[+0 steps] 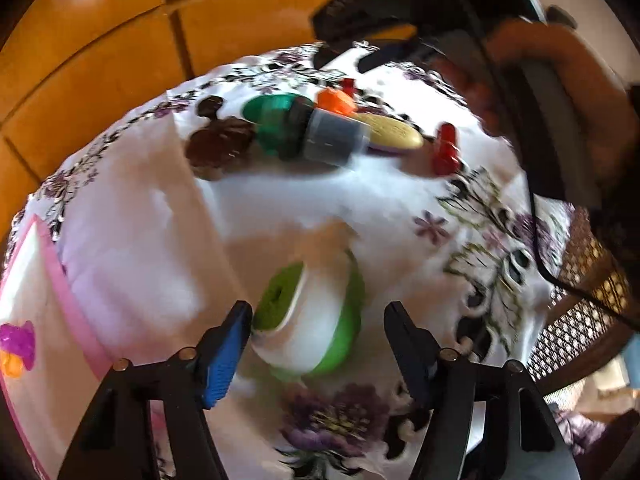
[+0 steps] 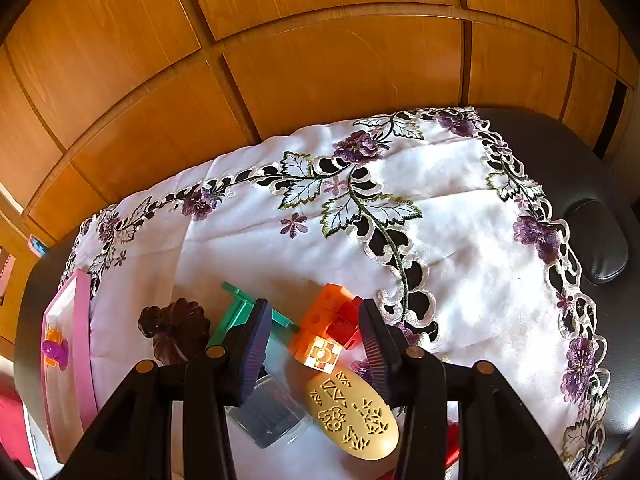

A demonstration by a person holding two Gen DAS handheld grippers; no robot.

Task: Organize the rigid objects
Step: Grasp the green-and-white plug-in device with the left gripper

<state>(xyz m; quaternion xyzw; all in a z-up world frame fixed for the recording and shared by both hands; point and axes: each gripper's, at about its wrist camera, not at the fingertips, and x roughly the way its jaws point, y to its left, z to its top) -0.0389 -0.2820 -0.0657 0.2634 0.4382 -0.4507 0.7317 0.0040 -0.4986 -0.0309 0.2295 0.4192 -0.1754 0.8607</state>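
The left gripper [image 1: 318, 324] stood partly open over a white embroidered tablecloth [image 2: 472, 240], its jaws spread on either side of a green-and-white roll [image 1: 310, 320] lying on the cloth; the blue left pad [image 1: 224, 356] sat just beside or against the roll's green end, too blurred to tell which, while the other pad stood clear of it. The right gripper [image 2: 316, 344] hovered with its jaws moderately apart and nothing between its pads. Below it lay a cluster of small things: an orange block [image 2: 320, 320] touching a red block [image 2: 348, 320], a tan oval piece with cut-out patterns [image 2: 352, 412] nearest the camera, a clear grey-tinted container [image 2: 268, 412] on its left, a teal plastic piece [image 2: 236, 312] and a dark brown ridged piece [image 2: 176, 328] farther left. At the cloth's far left edge stood a pink-rimmed tray [image 2: 82, 320] holding a purple-and-orange toy [image 2: 54, 350]. Wooden cabinet panels [image 2: 320, 60] rose beyond the table.
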